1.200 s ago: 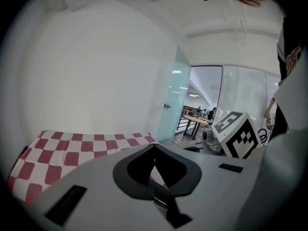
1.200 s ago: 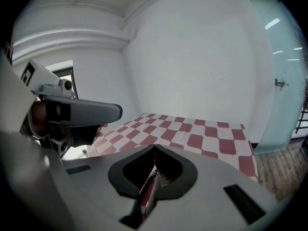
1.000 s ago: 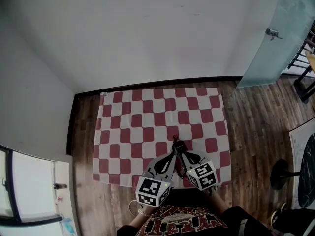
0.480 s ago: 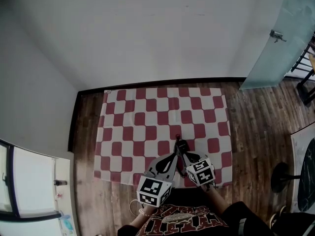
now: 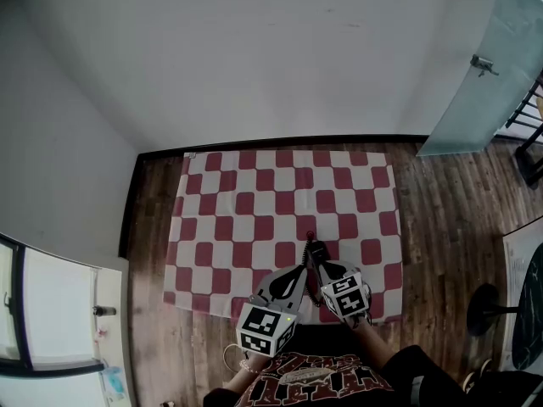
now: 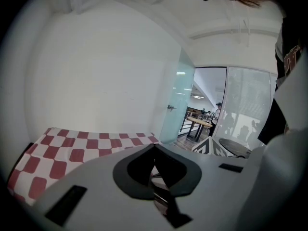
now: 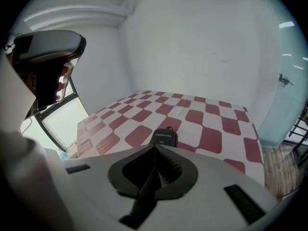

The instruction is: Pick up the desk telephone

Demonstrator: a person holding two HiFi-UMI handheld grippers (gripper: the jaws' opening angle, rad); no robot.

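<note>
You are holding the right gripper (image 7: 154, 146) and the left gripper (image 6: 154, 146) over the checkered cloth (image 7: 202, 114) on the floor, each with its jaws pressed together on nothing. A small black device (image 7: 164, 137) is lying on the cloth just beyond the right gripper's tips. Whether it is the telephone cannot be told.

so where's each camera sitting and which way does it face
Head view: on the head, steeply down at the cloth; left claw, right claw, shirt show.
Left gripper view: on the left claw, across the cloth toward a glass door; shut jaws, shirt show.
Right gripper view: on the right claw, down at a black gadget; shut jaws, head show.
All three share the cloth.
</note>
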